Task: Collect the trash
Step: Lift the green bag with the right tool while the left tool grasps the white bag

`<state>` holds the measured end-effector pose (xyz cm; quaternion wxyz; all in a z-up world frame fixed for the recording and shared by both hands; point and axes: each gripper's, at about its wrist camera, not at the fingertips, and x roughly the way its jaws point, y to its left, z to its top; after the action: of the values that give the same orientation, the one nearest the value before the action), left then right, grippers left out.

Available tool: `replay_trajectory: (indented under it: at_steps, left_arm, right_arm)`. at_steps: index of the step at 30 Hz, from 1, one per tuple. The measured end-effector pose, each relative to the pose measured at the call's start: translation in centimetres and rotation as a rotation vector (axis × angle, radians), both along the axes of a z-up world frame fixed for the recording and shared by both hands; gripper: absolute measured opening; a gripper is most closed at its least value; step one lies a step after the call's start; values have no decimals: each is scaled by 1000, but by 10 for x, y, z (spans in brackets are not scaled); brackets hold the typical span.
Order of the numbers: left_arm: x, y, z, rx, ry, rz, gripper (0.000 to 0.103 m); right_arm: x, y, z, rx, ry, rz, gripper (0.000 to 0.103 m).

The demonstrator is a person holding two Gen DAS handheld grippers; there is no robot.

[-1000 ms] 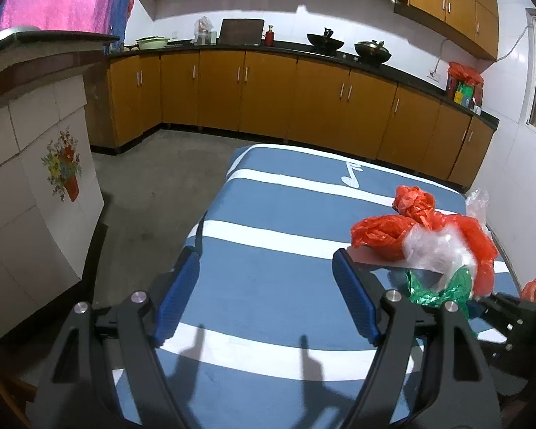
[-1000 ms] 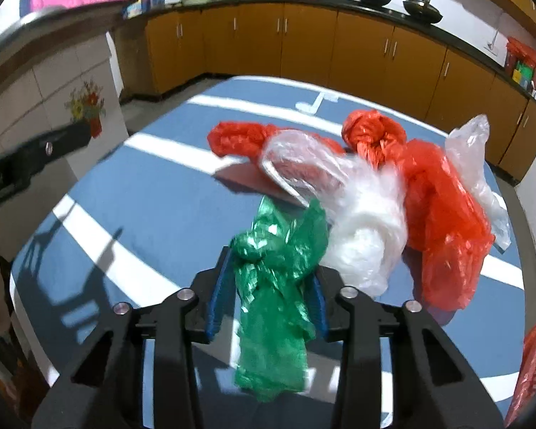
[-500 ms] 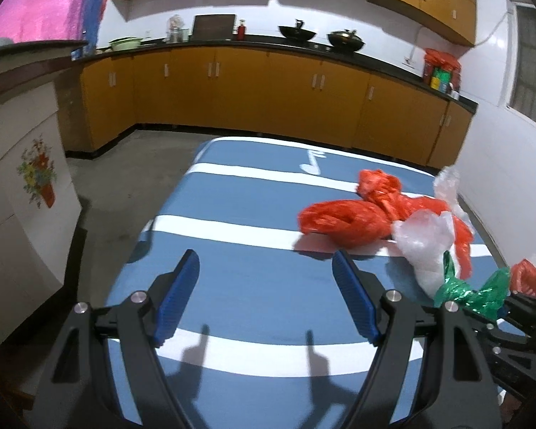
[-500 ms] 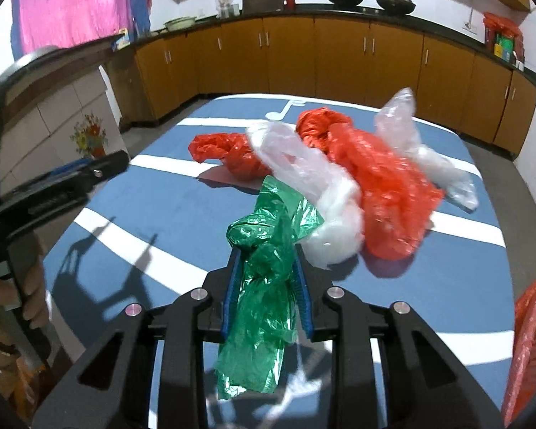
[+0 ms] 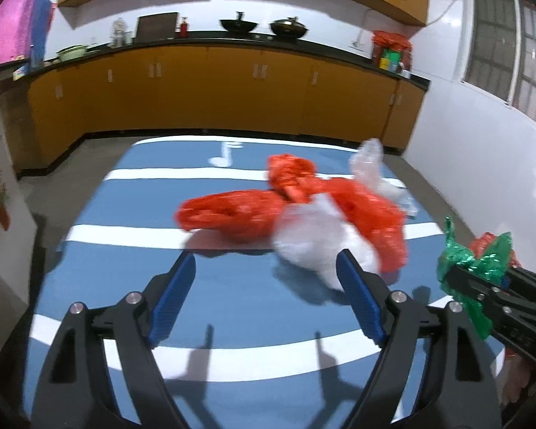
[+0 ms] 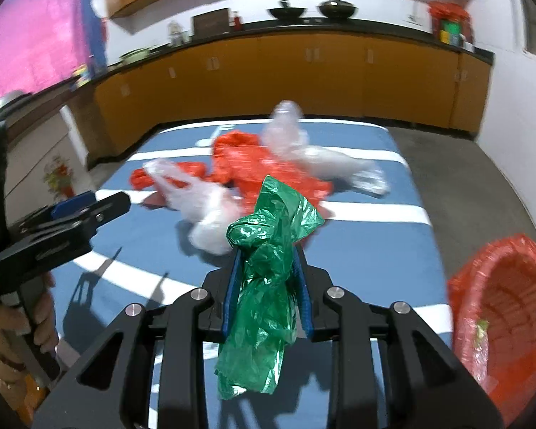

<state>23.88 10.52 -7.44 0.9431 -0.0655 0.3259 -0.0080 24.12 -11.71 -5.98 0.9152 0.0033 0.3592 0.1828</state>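
A pile of plastic bags lies on the blue white-striped table (image 5: 153,193): red bags (image 5: 232,214) (image 6: 246,157), a white bag (image 5: 311,239) (image 6: 203,207) and a clear bag (image 5: 368,164) (image 6: 289,132). My right gripper (image 6: 267,264) is shut on a crumpled green bag (image 6: 268,250), held above the table near the pile's front. The left wrist view shows that gripper (image 5: 457,279) with the green bag (image 5: 482,261) at far right. My left gripper (image 5: 268,286) is open, its jaws opening, with nothing between them. The white bag lies just beyond its right finger (image 5: 357,296).
A red woven basket (image 6: 500,304) stands at the table's right edge, with scraps inside. A hand (image 6: 35,321) holds the left gripper (image 6: 89,207) at the left. Orange kitchen cabinets (image 5: 232,93) run behind the table; a white wall (image 5: 482,164) is on the right.
My right gripper closed tighter on the green bag and carried it up and right, away from the pile; the red basket came into view. My left gripper swung toward the pile.
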Motion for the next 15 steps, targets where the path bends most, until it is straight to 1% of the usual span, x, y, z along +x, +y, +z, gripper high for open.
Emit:
replay_trajectory:
  at_steps: [2, 5, 11, 12, 15]
  left_arm:
    - [7, -17, -1, 6, 2, -35, 81]
    - [22, -40, -7, 36, 20, -73, 81]
    - [49, -67, -24, 73, 85, -73, 80]
    - [52, -68, -26, 76, 96, -68, 78]
    - [64, -69, -38, 80, 148, -57, 66]
  right_arm:
    - [2, -10, -1, 3, 3, -27, 29]
    - [4, -23, -3, 3, 9, -60, 29]
    - [7, -38, -8, 5, 20, -99, 29]
    - [8, -40, -9, 7, 23, -103, 29]
    - [9, -45, -11, 13, 27, -113, 29]
